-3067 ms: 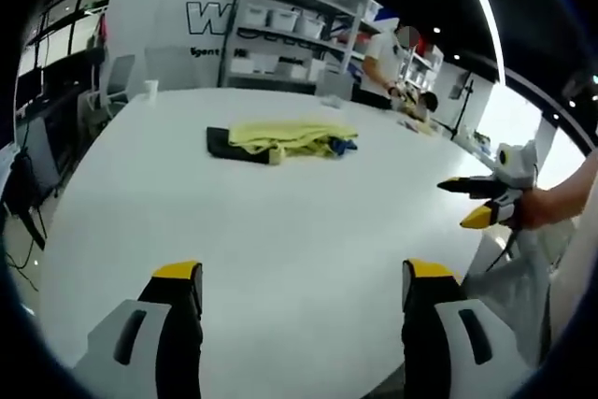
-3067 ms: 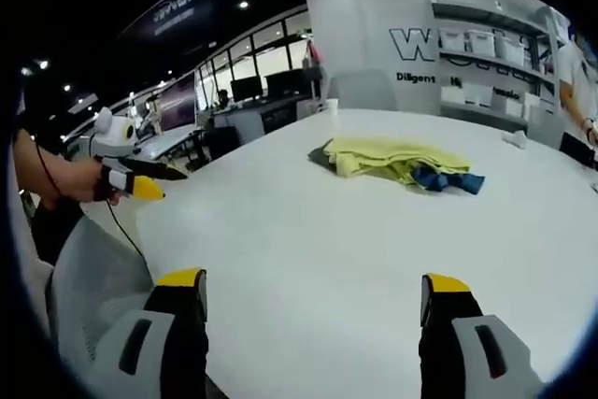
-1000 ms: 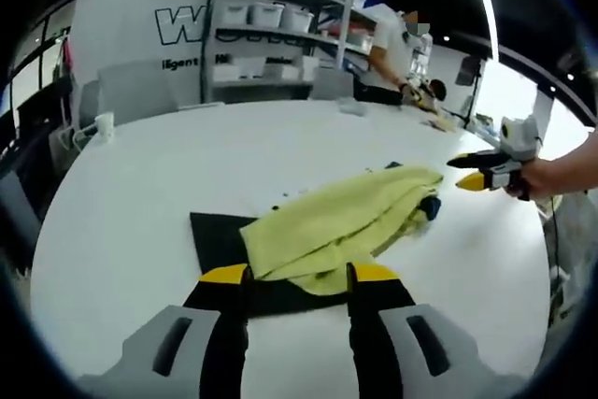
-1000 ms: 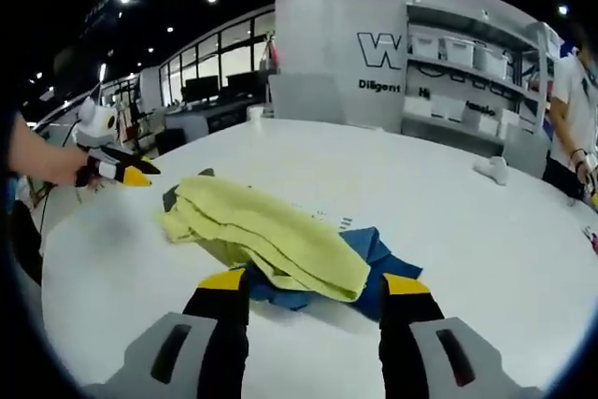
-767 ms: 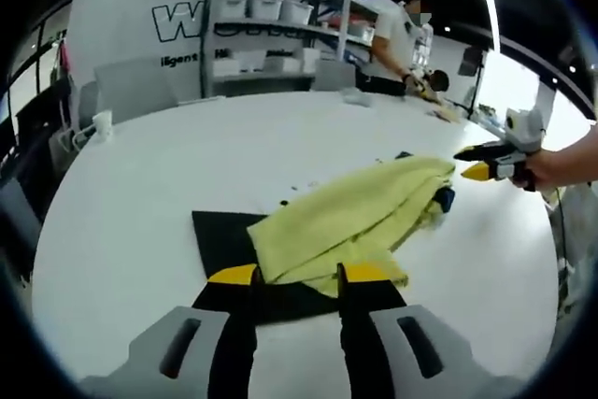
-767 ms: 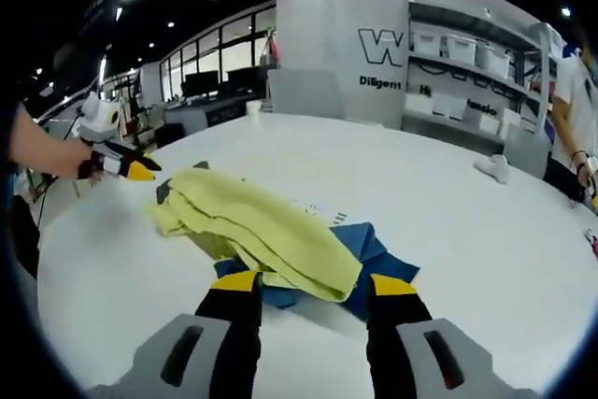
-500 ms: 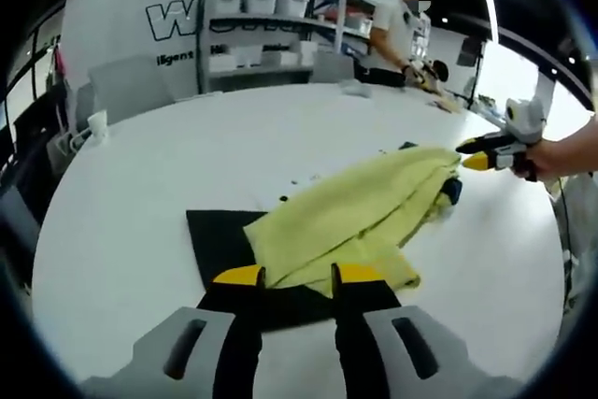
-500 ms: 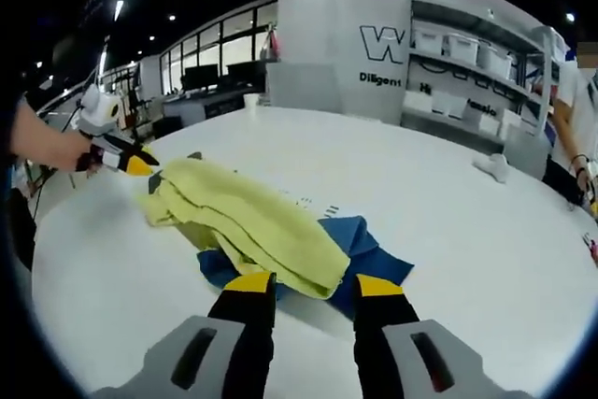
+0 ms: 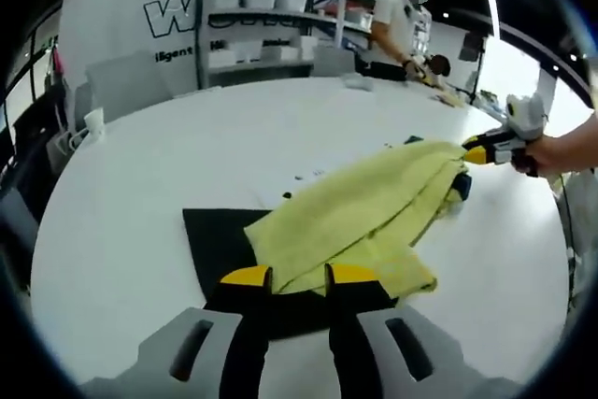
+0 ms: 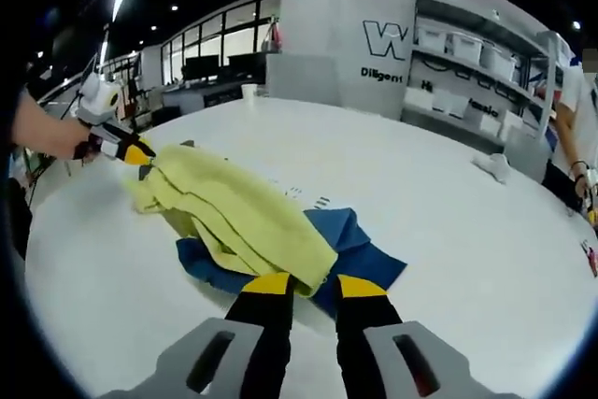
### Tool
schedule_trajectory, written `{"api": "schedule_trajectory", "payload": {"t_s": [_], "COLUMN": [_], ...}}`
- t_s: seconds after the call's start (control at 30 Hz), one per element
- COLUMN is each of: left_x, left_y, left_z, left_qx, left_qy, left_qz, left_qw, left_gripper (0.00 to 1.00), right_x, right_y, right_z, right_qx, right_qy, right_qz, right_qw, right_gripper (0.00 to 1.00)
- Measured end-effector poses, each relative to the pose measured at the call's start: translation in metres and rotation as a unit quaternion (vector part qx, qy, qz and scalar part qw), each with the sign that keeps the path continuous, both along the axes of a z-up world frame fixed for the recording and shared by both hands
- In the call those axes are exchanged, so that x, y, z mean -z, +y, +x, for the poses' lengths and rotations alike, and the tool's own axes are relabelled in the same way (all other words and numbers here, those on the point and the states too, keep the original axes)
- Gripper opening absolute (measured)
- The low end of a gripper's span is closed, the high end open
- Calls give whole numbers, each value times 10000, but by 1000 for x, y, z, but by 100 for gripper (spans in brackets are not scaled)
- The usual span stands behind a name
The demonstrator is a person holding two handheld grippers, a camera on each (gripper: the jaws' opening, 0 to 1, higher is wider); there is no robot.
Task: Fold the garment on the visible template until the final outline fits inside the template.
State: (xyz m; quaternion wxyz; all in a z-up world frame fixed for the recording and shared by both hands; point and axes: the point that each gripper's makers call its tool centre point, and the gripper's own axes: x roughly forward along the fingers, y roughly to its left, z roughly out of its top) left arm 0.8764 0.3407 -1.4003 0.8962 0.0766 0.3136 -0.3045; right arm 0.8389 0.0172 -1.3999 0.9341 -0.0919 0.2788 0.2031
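While both grip opposite ends, lift evenly | left gripper (image 9: pixel 286 275): jaws nearly closed on yellow garment (image 9: pixel 360 217) | right gripper (image 10: pixel 315 284): likewise | black template (image 9: pixel 217 243) below.

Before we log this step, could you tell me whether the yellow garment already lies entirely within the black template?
No, the yellow garment spills well past the black template.

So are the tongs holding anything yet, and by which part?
Both sets of tongs, left and right, have closed in on opposite ends of the yellow garment, but a firm grip on either edge cannot be told.
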Motion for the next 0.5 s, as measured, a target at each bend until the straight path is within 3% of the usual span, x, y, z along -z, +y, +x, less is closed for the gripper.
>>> {"api": "schedule_trajectory", "payload": {"t_s": [0.1, 0.37, 0.43, 0.5], "left_x": [3, 13, 17, 21], "left_y": [8, 12, 14, 12], "left_z": [1, 4, 4, 2], "left_qx": [-142, 42, 327, 388], "left_qy": [-13, -72, -224, -239], "left_qz": [171, 522, 981, 1094], "left_qw": [9998, 9986, 9944, 9930], "left_gripper": [23, 21, 16, 13], "right_x": [2, 8, 9, 9], "right_y": [-1, -1, 0, -1], "right_z": [1, -1, -2, -2], "right_qx": [3, -73, -102, -100], "right_qy": [17, 69, 86, 85], "right_qz": [-27, -126, -157, -157], "right_qw": [10000, 9999, 9998, 9998], "right_gripper": [9, 8, 7, 7]}}
